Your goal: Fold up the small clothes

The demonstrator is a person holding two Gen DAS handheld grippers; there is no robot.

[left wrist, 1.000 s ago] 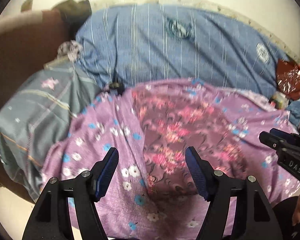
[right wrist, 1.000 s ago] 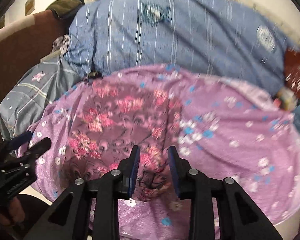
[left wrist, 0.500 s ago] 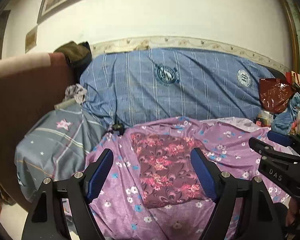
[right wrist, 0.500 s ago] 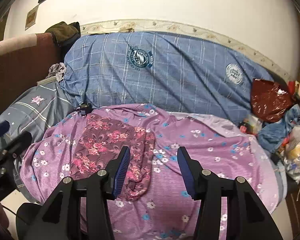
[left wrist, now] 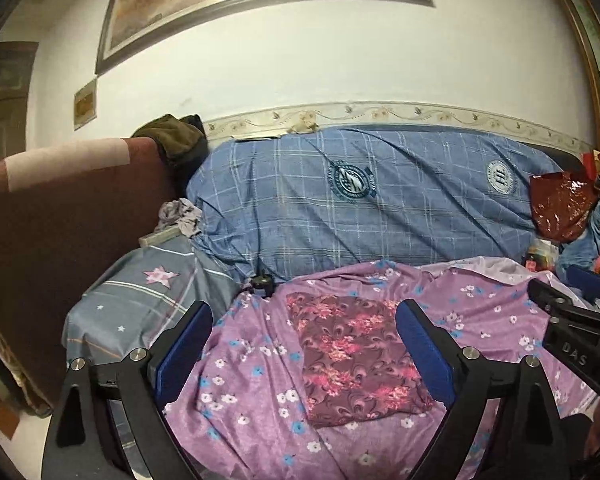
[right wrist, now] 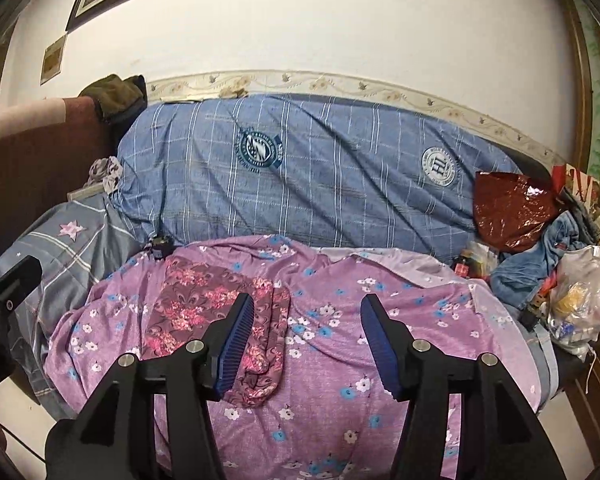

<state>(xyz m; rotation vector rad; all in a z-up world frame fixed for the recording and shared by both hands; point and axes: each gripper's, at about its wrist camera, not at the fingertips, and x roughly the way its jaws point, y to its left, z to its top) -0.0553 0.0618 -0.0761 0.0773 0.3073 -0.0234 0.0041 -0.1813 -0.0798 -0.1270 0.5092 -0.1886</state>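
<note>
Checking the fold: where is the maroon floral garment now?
The maroon floral garment lies folded on the purple flowered sheet, left of centre in the right wrist view, below the blue checked bedding.

Folded maroon garment (left wrist: 356, 356) on purple sheet (left wrist: 252, 380)

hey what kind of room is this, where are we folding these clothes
Most likely a lived-in room at home, a bedroom or sitting room. A blue plaid cover drapes a sofa or bed against the wall, a framed picture hangs above it, and bags and loose clothes pile up at the right end.
</note>
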